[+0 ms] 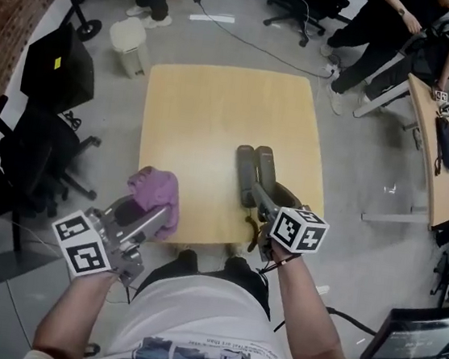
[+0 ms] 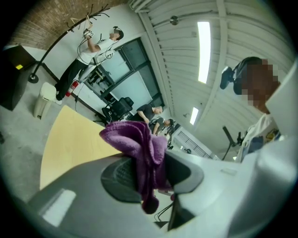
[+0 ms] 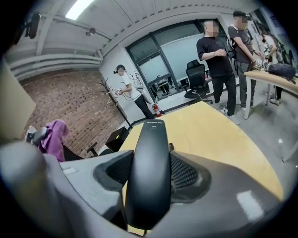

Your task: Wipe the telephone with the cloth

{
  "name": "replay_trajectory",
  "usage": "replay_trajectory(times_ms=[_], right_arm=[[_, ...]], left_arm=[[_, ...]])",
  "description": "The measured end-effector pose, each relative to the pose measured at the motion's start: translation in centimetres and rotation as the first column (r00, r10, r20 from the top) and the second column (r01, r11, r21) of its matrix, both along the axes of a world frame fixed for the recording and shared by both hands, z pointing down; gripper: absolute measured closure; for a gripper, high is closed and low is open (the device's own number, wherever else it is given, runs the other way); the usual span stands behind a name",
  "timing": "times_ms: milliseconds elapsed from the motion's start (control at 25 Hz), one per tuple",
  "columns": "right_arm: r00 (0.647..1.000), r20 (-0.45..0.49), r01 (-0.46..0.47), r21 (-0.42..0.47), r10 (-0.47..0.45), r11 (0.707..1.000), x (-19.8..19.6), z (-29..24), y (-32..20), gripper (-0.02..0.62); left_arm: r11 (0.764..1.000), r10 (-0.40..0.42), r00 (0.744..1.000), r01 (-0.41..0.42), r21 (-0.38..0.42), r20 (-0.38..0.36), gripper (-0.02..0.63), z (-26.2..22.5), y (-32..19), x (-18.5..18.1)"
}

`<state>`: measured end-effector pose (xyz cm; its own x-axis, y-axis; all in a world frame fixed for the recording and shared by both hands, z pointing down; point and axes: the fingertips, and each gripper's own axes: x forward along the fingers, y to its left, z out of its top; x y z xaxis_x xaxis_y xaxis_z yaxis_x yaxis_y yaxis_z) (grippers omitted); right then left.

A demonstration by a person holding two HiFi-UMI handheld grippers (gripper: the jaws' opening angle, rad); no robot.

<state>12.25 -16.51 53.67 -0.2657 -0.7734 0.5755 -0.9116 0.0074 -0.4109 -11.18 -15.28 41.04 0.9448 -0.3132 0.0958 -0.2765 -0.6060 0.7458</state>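
Wooden table (image 1: 217,109) sits ahead of you. At its 8 o'clock edge your left gripper (image 1: 148,220) pinches the purple cloth (image 1: 157,195), bunched ready to wipe. At 5 o'clock your right gripper (image 1: 264,197) clamps the black telephone (image 3: 149,172) lengthwise, probably to steady it.

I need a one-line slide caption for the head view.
At a square light wooden table, the left gripper holds a purple cloth and the right gripper a black telephone handset.
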Motion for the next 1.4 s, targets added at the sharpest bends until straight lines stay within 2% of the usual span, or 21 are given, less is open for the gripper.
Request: replay_trajectory(times_ms=[400, 760, 1200, 1400], right_arm=[[0.987, -0.157, -0.03, -0.082, 0.017, 0.996, -0.1, 4.8, -2.0, 0.351], [0.947, -0.321, -0.024, -0.147, -0.025, 0.989, 0.4, 7.4, -2.3, 0.351], [0.912, -0.407, -0.02, -0.183, -0.057, 0.983, 0.5, 8.7, -2.8, 0.351], [0.906, -0.418, -0.016, -0.194, -0.068, 0.981, 0.3, 9.1, -3.0, 0.35]], left_arm=[[0.999, 0.012, 1.0, -0.012, -0.038, -0.001, 0.46, 1.1, 0.9, -1.4], [0.998, -0.009, 1.0, 0.008, -0.068, -0.006, 0.46, 1.9, 0.9, -2.7], [0.995, -0.012, 1.0, 0.011, -0.096, -0.018, 0.46, 2.8, 1.1, -3.2], [0.995, -0.017, 1.0, 0.014, -0.098, -0.023, 0.46, 2.6, 1.1, -3.5]])
